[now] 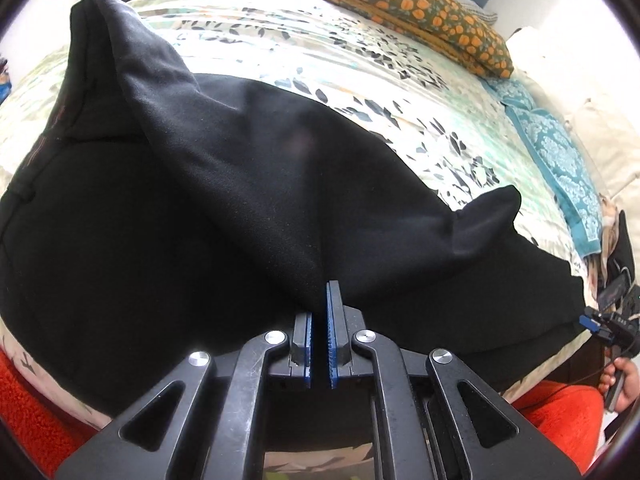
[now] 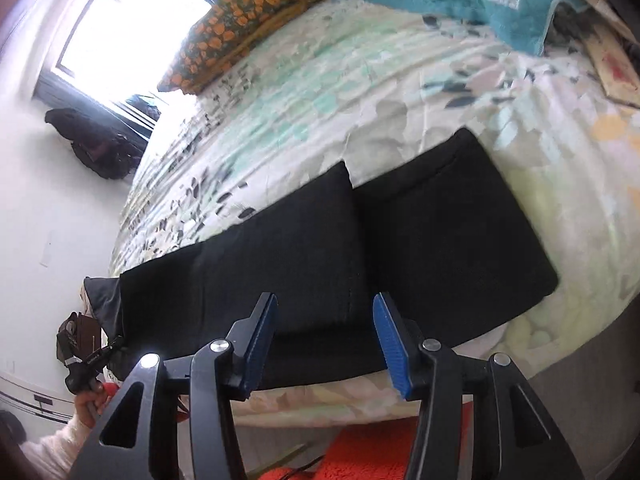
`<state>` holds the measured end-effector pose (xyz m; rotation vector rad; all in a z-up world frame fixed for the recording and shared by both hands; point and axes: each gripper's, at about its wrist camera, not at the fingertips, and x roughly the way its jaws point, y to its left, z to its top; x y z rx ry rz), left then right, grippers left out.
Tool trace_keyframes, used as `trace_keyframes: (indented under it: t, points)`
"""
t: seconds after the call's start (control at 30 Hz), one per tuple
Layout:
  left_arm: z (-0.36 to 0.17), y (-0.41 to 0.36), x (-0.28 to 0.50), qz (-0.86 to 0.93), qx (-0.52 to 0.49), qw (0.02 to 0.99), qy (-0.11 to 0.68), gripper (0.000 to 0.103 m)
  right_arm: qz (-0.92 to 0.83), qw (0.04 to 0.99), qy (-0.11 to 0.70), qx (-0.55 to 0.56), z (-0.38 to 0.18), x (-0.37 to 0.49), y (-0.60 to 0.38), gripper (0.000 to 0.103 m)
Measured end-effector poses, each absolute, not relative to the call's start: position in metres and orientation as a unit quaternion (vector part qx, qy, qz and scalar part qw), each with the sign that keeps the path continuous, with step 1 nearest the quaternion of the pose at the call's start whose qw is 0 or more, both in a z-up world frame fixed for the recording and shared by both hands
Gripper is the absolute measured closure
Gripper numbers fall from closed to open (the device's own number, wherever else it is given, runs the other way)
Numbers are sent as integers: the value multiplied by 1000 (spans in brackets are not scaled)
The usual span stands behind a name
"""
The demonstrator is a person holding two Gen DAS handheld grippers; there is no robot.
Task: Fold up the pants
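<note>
Black pants (image 1: 208, 208) lie across a bed with a leaf-print sheet (image 1: 360, 80). My left gripper (image 1: 320, 312) is shut on a pinch of the pants' fabric near the waist and lifts it into a ridge. In the right wrist view the two pant legs (image 2: 360, 248) lie flat side by side, their hems toward the far side. My right gripper (image 2: 326, 312) is open and empty, just above the near edge of the legs. It also shows at the right edge of the left wrist view (image 1: 596, 326).
An orange-flowered pillow (image 1: 416, 12) lies at the far side of the bed. A teal patterned towel (image 1: 560, 160) lies along the bed's right edge. An orange rug (image 2: 368, 452) is on the floor below. A window (image 2: 132, 12) and a dark bag (image 2: 100, 144) are at the left.
</note>
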<state>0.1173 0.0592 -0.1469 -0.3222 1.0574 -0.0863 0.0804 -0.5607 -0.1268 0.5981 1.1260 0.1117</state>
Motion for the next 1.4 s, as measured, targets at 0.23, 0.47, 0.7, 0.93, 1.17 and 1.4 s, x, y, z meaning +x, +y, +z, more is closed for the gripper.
trace_keyframes:
  t: [0.23,0.47,0.7,0.93,1.17,1.4]
  points:
    - [-135,67,108,-44,-172,856,486,99,14,804,553,218,-124,103,-537,85]
    - [-124,30,73,-94,-157,859,478,98,-36,833,527,166,-92,84,-559,86]
    - [-143,-4,61,-128,-121,842,510,98,-95,820,539,168,-118,60,-591,86]
    - [-147,-16,67,-135,-119,835,520,98,-119,834,519,143,-110,57,-596,86]
    - [-150,-17,65,-147,-111,830,527,97,-151,838,507,133,-114,51,-601,86]
    - [-160,-19,64,-149,-99,819,545,94,-167,833,513,126,-123,48,-599,86]
